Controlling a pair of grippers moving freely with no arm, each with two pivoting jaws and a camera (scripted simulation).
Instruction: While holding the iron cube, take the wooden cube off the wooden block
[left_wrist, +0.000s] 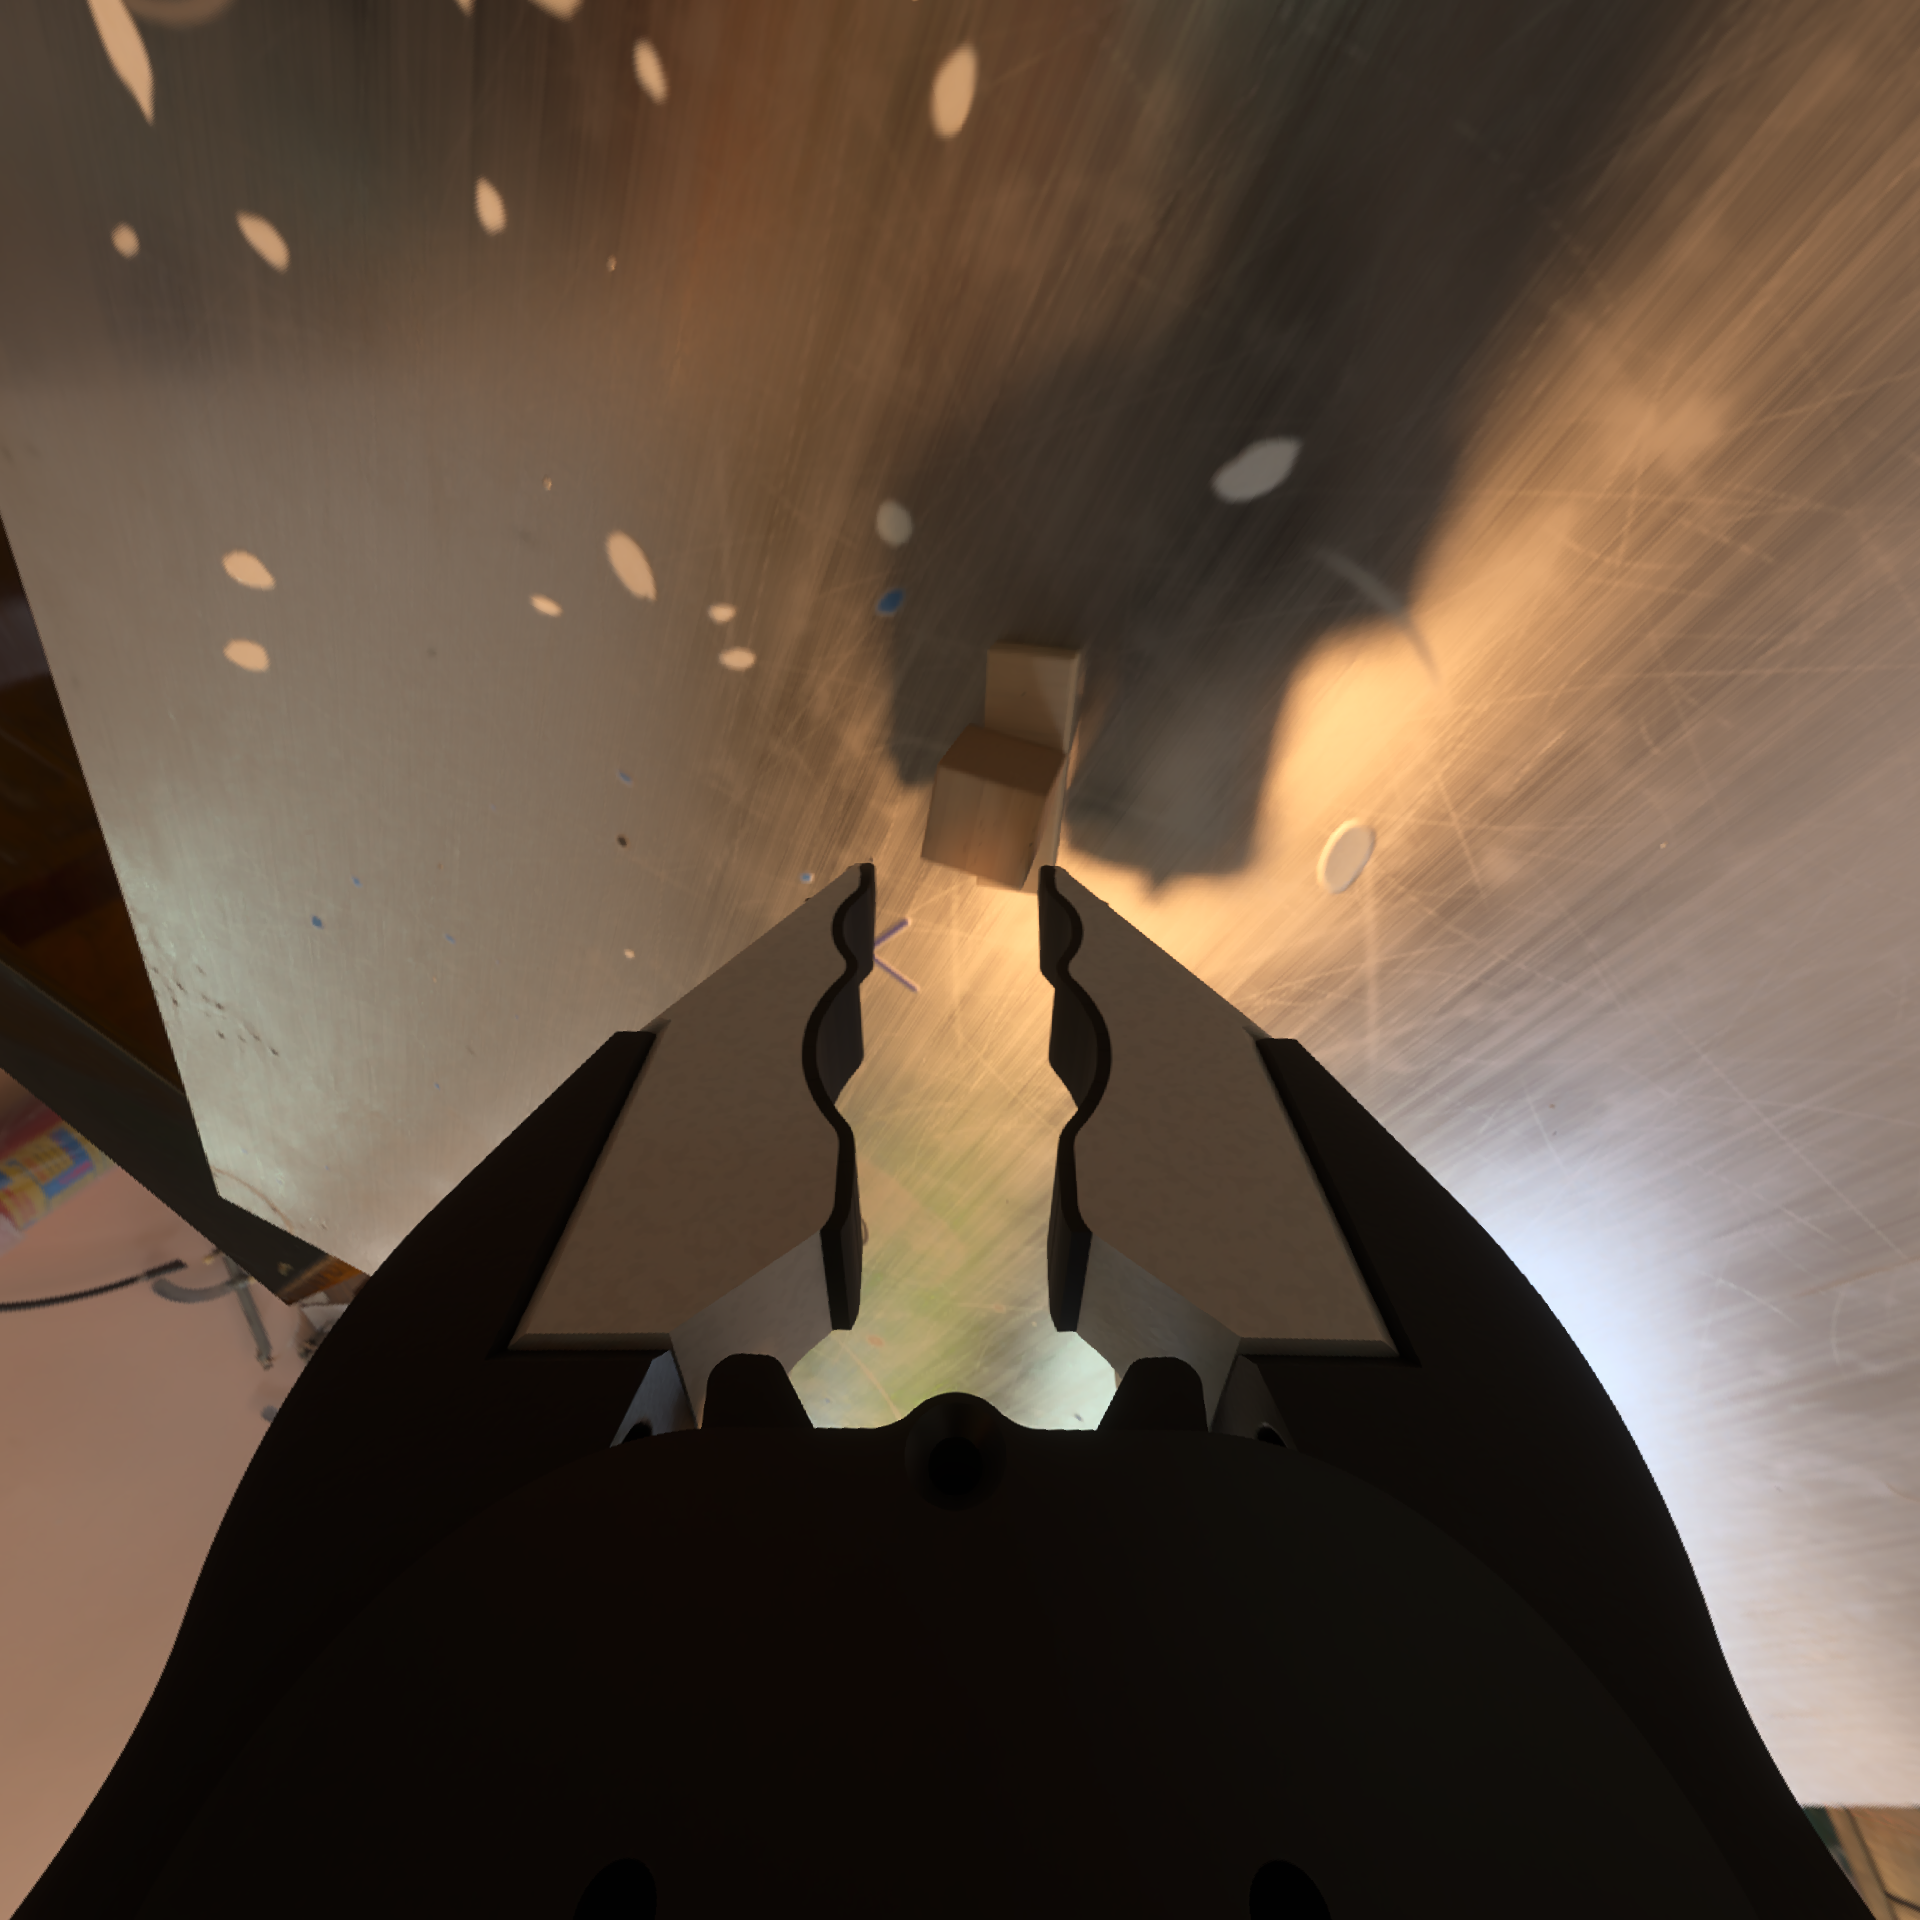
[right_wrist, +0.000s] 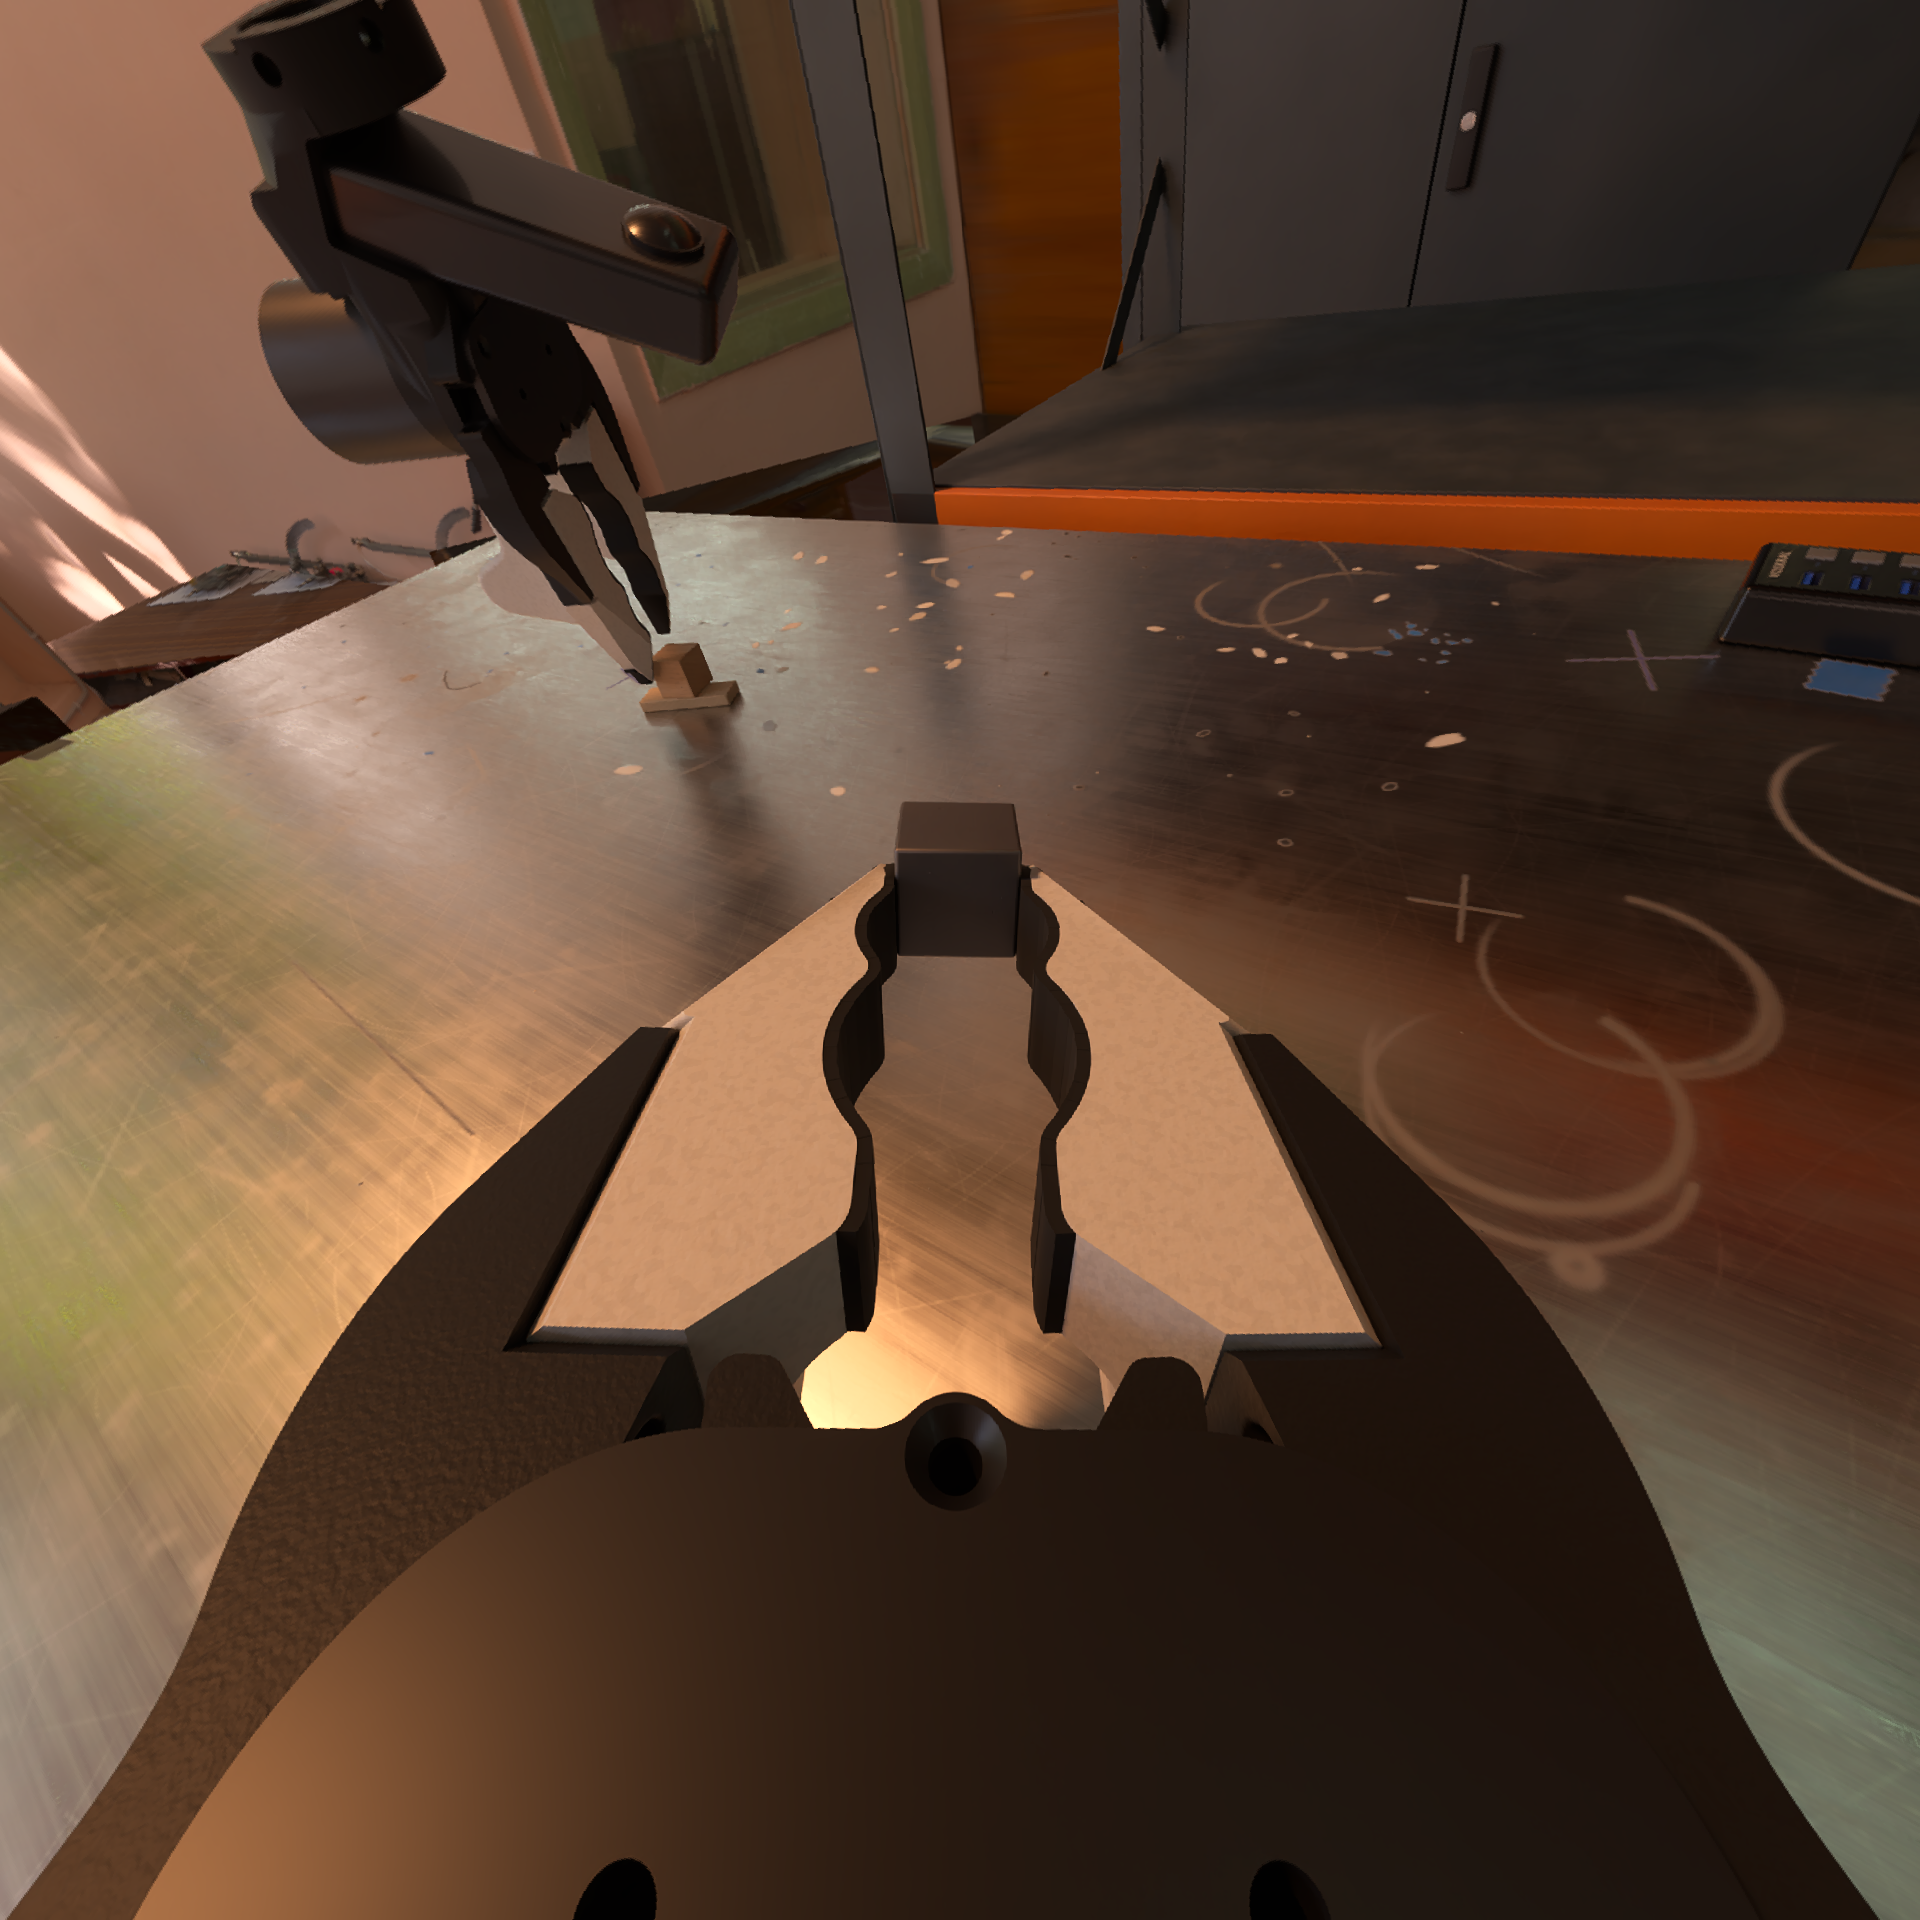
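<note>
A small light wooden cube sits on a flat wooden block on the scratched metal table. My left gripper is open and empty, tilted down, with its fingertips just short of the cube. In the right wrist view the left gripper hangs over the wooden cube and wooden block at the table's far left. My right gripper is shut on a dark grey iron cube, held at its fingertips just above the table.
The table's left edge drops off to a floor with cables. A black device and a blue patch lie at the far right. An orange-edged bench and a grey cabinet stand behind the table.
</note>
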